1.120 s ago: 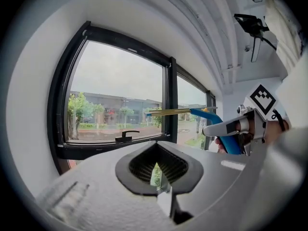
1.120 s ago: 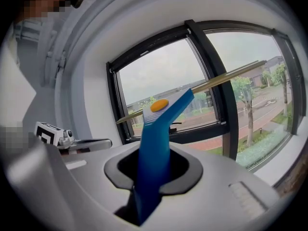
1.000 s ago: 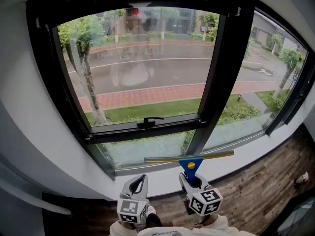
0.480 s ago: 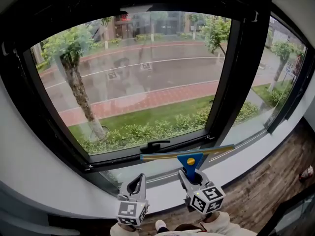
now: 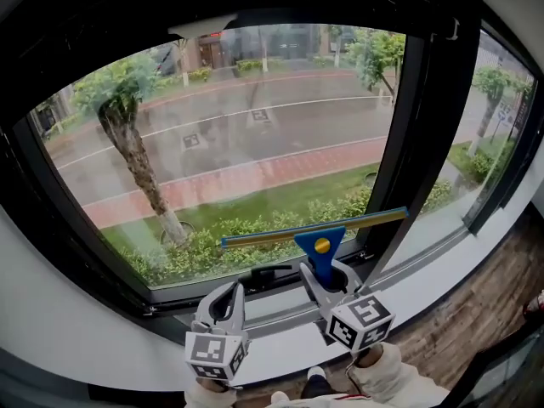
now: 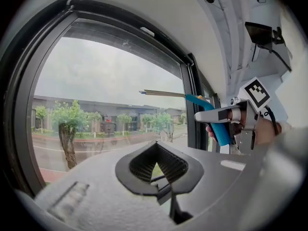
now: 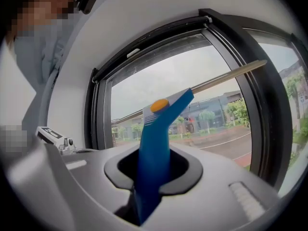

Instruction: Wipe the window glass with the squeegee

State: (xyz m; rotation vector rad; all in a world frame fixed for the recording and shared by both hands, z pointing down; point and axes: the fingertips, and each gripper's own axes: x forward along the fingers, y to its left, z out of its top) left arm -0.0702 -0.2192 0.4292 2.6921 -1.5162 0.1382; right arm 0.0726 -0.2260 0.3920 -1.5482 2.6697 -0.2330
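Observation:
The squeegee has a blue handle with an orange button and a long thin blade. The blade lies across the bottom of the big window glass, its right end a little higher. My right gripper is shut on the blue handle; in the right gripper view the squeegee stands up between the jaws of the right gripper. My left gripper hangs to the left, below the blade, shut and holding nothing. In the left gripper view, the left gripper has its fingertips together, and the squeegee shows at the right.
A black latch handle sits on the lower frame under the blade. A thick black mullion divides this pane from the one at the right. A white sill runs below, with a wooden floor at the lower right.
Both grippers have risen. The squeegee moved from the small lower pane up past the latch to the bottom of the big pane, and its blade now tilts up at the right.

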